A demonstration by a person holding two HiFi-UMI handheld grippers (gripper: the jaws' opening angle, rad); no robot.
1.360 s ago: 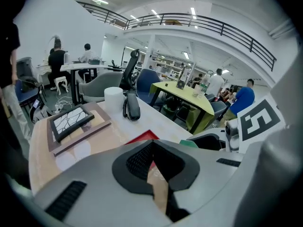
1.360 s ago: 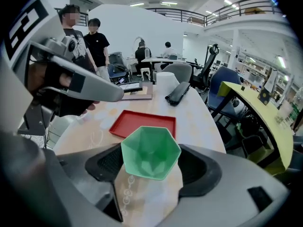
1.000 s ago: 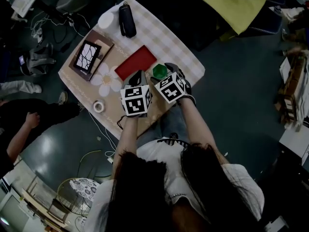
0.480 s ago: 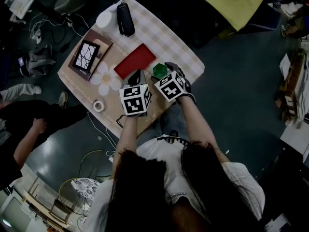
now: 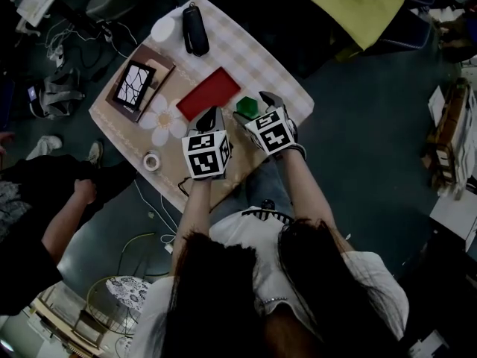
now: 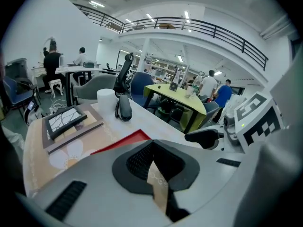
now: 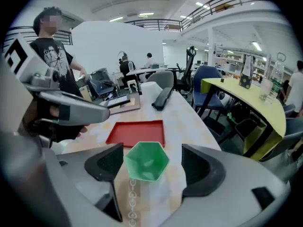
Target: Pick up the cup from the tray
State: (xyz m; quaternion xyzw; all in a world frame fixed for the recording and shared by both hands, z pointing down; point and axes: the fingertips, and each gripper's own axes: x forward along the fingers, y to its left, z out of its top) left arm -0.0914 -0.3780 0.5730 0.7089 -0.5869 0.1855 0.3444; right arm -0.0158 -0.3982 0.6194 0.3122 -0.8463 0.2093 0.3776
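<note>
Right gripper view: right gripper [image 7: 151, 164] spread around green cup [image 7: 147, 161], left gripper [image 6: 152, 161] pressed together

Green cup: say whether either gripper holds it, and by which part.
Nothing is held. The green cup stands on the table between the right gripper's open fingers, not gripped; the left gripper is shut on nothing.

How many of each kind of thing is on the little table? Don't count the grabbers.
green cup: 1
red tray: 1
black pouch: 1
white cylinder: 1
framed picture: 1
brown board: 1
tape roll: 1
white flower shape: 1
Total: 8
</note>
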